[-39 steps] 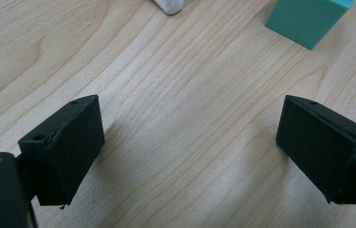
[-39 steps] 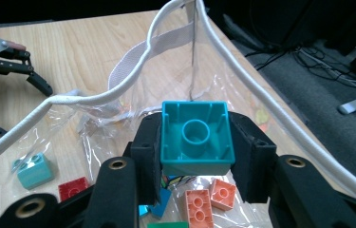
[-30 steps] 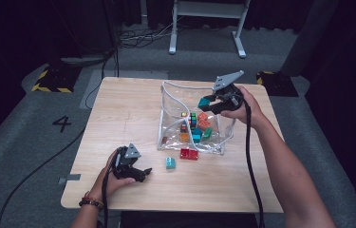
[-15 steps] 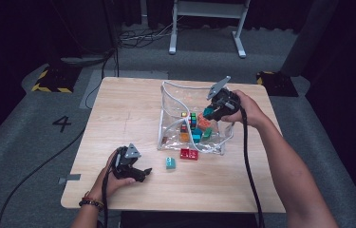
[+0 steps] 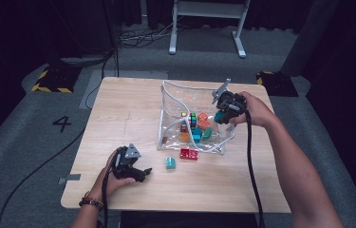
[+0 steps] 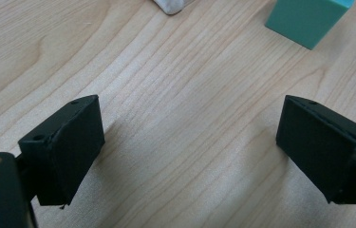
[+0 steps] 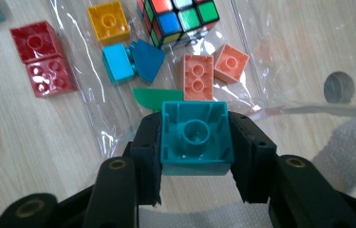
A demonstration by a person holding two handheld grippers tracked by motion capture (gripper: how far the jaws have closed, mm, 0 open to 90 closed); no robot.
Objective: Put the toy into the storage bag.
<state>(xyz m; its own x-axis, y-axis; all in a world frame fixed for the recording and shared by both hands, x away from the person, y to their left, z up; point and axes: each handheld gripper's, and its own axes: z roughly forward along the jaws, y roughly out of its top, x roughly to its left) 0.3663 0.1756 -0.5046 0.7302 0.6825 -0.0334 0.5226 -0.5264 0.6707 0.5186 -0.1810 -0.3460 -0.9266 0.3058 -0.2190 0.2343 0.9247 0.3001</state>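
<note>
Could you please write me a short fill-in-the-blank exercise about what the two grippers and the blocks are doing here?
1. The right gripper is shut on a ____ building block.
2. The left gripper rests near the table's front edge with its jaws ____.
3. Inside the clear plastic bag lies a multicoloured ____ cube.
4. Outside the bag, on the wooden table, two ____ blocks lie side by side.

Missing words: teal; open; puzzle; red
</note>
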